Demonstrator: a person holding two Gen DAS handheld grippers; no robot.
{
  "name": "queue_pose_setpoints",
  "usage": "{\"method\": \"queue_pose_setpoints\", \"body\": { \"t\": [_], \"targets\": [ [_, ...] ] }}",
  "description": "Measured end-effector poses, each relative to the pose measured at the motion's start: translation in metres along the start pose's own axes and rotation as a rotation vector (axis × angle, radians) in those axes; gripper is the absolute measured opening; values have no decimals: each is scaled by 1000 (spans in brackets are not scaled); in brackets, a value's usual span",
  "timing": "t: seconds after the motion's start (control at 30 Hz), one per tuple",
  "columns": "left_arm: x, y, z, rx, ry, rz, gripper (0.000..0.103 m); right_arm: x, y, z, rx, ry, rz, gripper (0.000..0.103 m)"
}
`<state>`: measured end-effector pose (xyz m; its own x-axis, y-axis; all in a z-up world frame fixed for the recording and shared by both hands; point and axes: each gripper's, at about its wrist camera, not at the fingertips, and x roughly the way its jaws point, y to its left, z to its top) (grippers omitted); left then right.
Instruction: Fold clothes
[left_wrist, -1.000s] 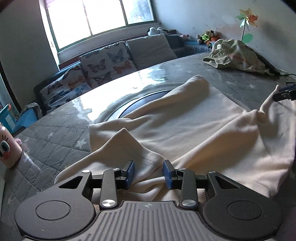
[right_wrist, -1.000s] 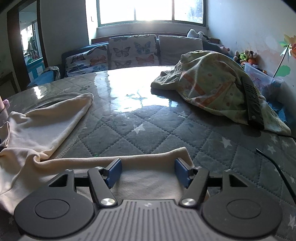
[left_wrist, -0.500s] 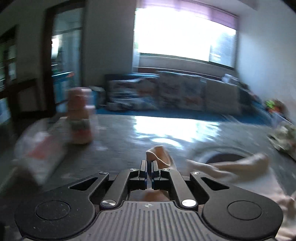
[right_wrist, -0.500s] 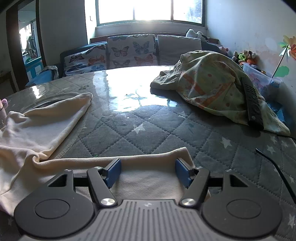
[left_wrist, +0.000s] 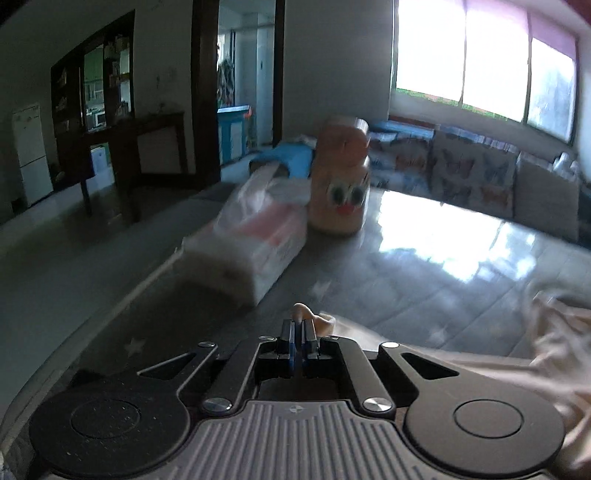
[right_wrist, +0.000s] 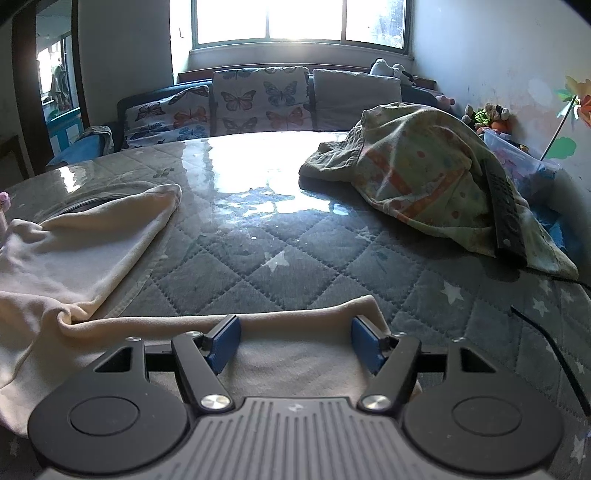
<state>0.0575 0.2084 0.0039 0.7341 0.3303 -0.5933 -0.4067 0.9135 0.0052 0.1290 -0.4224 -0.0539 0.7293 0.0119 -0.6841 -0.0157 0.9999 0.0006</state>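
Note:
A cream garment lies rumpled on the quilted grey table cover, and its near edge runs under my right gripper. My right gripper is open, its blue pads apart over that cream edge. My left gripper is shut on a corner of the cream garment, which pokes out past the pads. The rest of the cloth trails off to the right in the left wrist view, which is blurred.
A patterned green garment with a dark remote on it lies at the right. A peach jar with cartoon eyes and a plastic-wrapped pack stand near the table's left edge. A black cable runs at the far right.
My left gripper closed on the garment corner and swung left with it, now facing the jar and pack. My right gripper stayed open and barely moved.

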Motion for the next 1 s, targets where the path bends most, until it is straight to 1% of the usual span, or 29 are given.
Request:
{"method": "queue_pose_setpoints", "body": {
  "t": [0.1, 0.2, 0.3, 0.33, 0.5, 0.57, 0.63, 0.7, 0.8, 0.9, 1.0],
  "targets": [
    [8, -1, -9, 20, 59, 15, 10, -9, 5, 4, -21, -13, 23, 69],
    [-2, -2, -14, 23, 42, 26, 13, -18, 11, 9, -42, -26, 47, 69],
    [-21, -7, -15, 63, 1, 16, 31, -27, 16, 13, -63, -40, 71, 69],
    [-28, -9, -16, 86, -16, 5, 34, -32, 21, 14, -74, -44, 96, 69],
    [-70, -37, -28, 218, -62, -168, 35, -52, 51, 15, -172, -58, 229, 67],
    [-86, -50, -33, 267, -76, -242, 36, -59, 71, 13, -232, -58, 293, 67],
    [-101, -66, -40, 306, -82, -320, 43, -64, 87, 11, -279, -52, 347, 67],
    [-109, -83, -42, 330, -86, -393, 46, -68, 107, 6, -332, -37, 412, 66],
    [-115, -113, -48, 377, -80, -499, 47, -74, 134, -2, -414, -17, 493, 63],
    [-117, -139, -58, 443, -58, -577, 47, -78, 157, -10, -497, 3, 550, 62],
    [-118, -158, -69, 497, -48, -622, 47, -84, 178, -22, -590, 11, 593, 62]
  ]
}}
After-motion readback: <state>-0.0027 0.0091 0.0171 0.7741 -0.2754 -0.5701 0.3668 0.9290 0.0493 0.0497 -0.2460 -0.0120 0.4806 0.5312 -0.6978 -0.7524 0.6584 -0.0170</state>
